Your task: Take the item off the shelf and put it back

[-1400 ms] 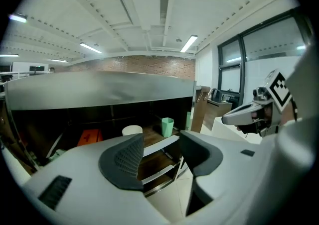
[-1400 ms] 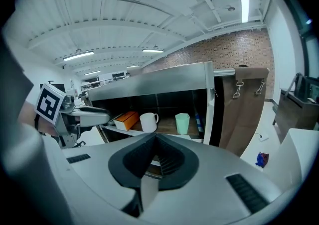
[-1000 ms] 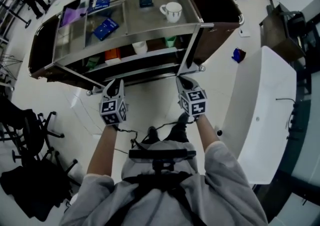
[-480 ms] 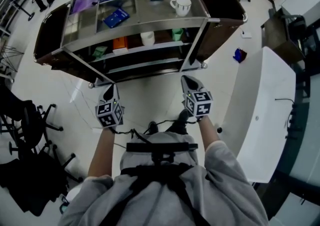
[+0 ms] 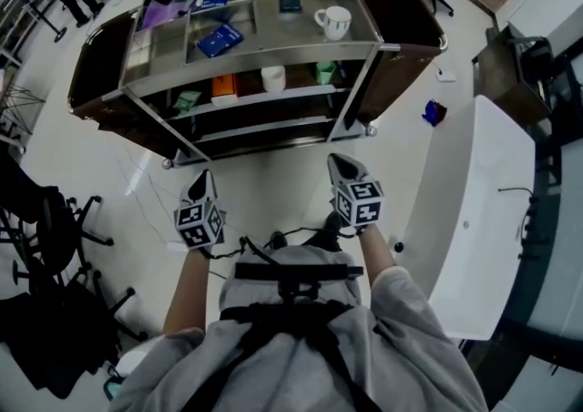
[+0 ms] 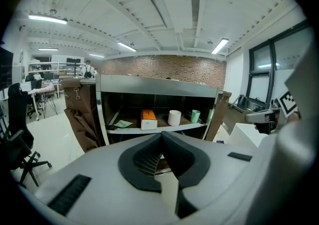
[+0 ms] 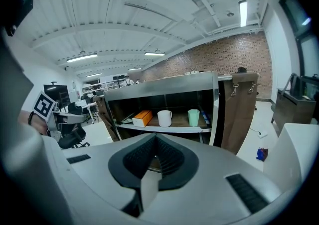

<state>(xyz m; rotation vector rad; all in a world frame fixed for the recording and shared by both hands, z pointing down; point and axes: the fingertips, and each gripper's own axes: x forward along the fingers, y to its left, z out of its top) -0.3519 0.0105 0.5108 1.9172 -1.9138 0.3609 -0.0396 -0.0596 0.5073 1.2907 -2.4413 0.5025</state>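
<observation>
Well back from shelf (image 5: 264, 98) at upper centre, with left gripper (image 5: 204, 179) and right gripper (image 5: 342, 164) jaws pressed together on nothing; orange box (image 5: 223, 85), white mug (image 5: 273, 78), green cup (image 5: 325, 72) on middle tier, as before picking or after returning

We looked from the head camera steeply down over our own arms onto the top of the metal shelf (image 5: 273, 41), which stood a little way ahead on the floor. The camera on the left gripper (image 6: 160, 138) sat low behind its jaws and faced the shelf's open front from well back. The camera on the right gripper (image 7: 154, 139) did the same from further right, at a slight angle. All three views shared the middle level with its orange box (image 6: 148, 118), white cup (image 6: 174, 117) and green cup (image 6: 195, 115).
</observation>
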